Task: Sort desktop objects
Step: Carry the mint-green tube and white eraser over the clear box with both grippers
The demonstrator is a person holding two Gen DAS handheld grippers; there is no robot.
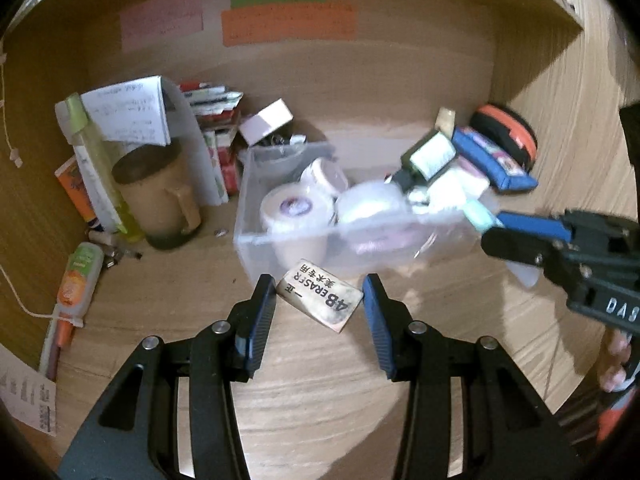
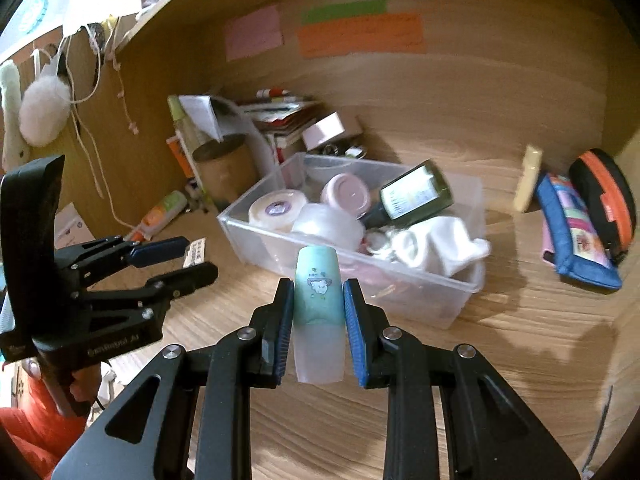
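wooden desk [image 2: 500, 344] under a shelf, with pink, green and orange paper strips stuck on the back panel. i see a clear plastic bin [image 2: 280, 236] sitting mid-desk; in it are a white tape roll [image 2: 276, 210], a pink-lidded jar [image 2: 347, 194], a dark green bottle [image 2: 412, 196] lying tilted over the rest, and white socks [image 2: 440, 248] bunched at the right end.

my left gripper [image 1: 319, 302] has its fingers around a grubby eraser [image 1: 320, 300]; the eraser's corners touch both pads, just in front of the bin's near wall. from the right camera the same gripper [image 2: 192, 258] shows the eraser pinched between its tips.

my right gripper [image 2: 317, 320] is clamped on a small teal-and-frosted tube [image 2: 319, 312], held near the bin's front edge.

left of the bin stands a brown mug [image 1: 154, 192]; right of it a blue pouch [image 2: 572, 232] leans against a black-and-orange case [image 2: 608, 196].
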